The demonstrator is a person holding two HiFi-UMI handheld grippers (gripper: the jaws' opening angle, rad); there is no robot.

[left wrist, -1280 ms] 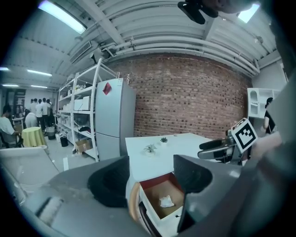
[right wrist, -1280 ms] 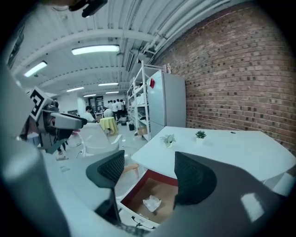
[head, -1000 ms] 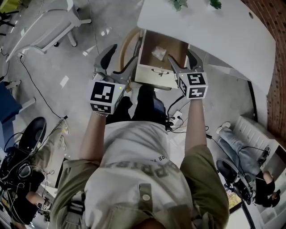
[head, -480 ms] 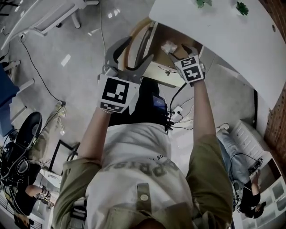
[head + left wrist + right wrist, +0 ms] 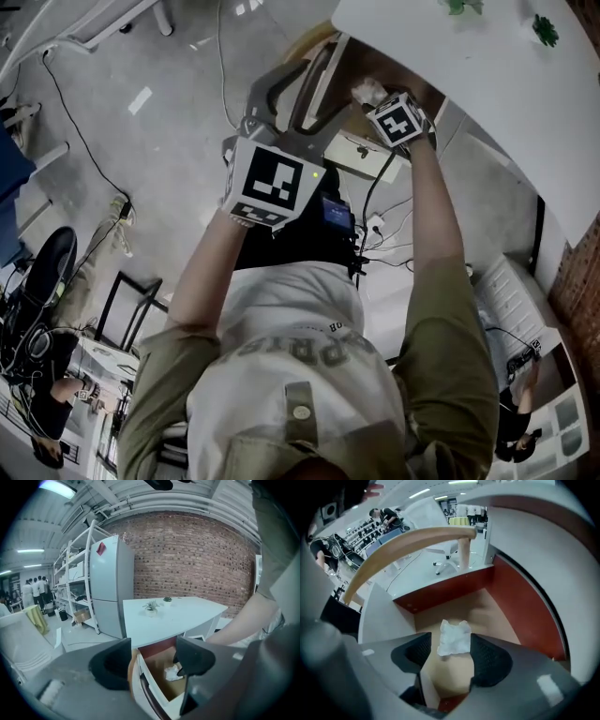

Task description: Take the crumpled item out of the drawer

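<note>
Right gripper view: crumpled white paper point(image 5: 453, 637) in the drawer point(image 5: 493, 614), between right hand-held gripper's point(image 5: 450, 640) parted, just-closing jaws.

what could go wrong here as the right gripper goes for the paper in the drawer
The jaws of the right gripper have just been closing, yet the crumpled paper sits only at their tips, unpinched: a shallow bite could slip or push it deeper into the drawer. The tabletop hangs close over that gripper, so lifting out might bump it.

right gripper point(image 5: 449, 654): dropped into drawer point(image 5: 520, 606) | fingers point(image 5: 490, 660): have been closing, crumpled item point(image 5: 452, 638) between them | left gripper point(image 5: 153, 662): lower
</note>
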